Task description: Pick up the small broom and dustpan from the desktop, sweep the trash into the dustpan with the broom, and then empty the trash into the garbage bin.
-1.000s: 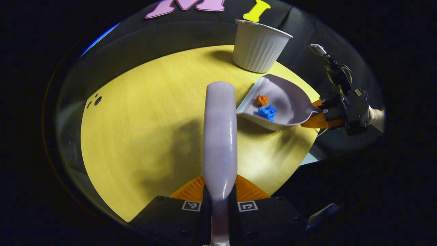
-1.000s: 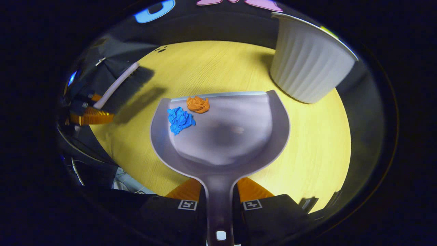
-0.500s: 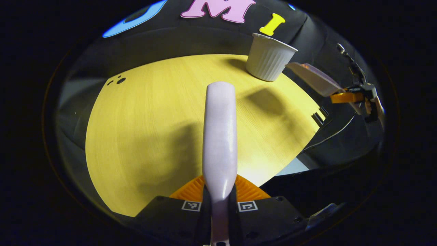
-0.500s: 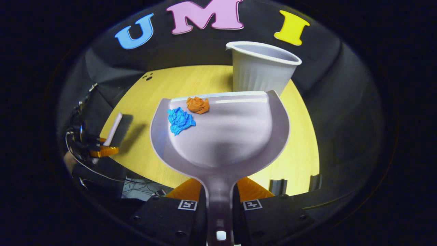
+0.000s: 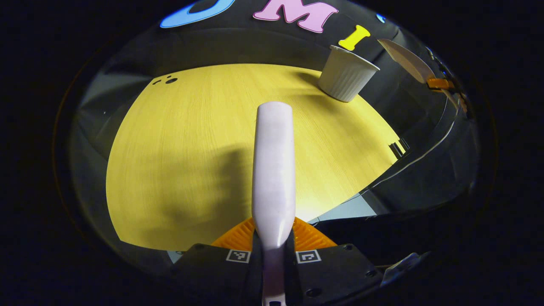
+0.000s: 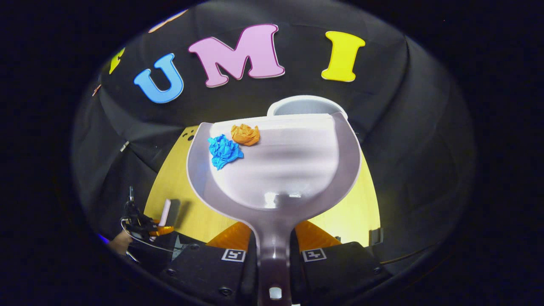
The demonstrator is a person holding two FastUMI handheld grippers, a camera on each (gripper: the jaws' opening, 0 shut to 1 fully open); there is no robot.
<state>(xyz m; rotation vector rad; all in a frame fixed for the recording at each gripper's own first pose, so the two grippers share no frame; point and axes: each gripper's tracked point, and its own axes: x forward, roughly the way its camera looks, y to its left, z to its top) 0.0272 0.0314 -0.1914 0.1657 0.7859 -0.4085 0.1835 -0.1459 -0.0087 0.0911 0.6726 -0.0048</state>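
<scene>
My right gripper (image 6: 274, 250) is shut on the handle of the pale lilac dustpan (image 6: 293, 170), held high above the yellow table (image 6: 182, 212). A blue paper wad (image 6: 224, 151) and an orange paper wad (image 6: 245, 134) lie near the pan's front left lip. The white ribbed bin (image 6: 297, 106) shows just past the pan's front edge, its mouth open upward. My left gripper (image 5: 274, 250) is shut on the lilac broom (image 5: 273, 165), which points out over the table (image 5: 187, 148). In the left gripper view the bin (image 5: 346, 74) stands at the table's far right, with the raised dustpan (image 5: 406, 59) beyond it.
The black booth cloth (image 6: 403, 127) hangs behind and around the table. Small dark holes (image 5: 168, 80) mark the tabletop's far left corner. A dark bracket (image 5: 396, 148) sits at the table's right edge. Far down in the right gripper view, the broom (image 6: 165, 212) and a hand holding its gripper show.
The right gripper has lifted the dustpan higher and toward the bin, wads still inside. The left gripper has drawn back with the broom, so the table looks farther off.
</scene>
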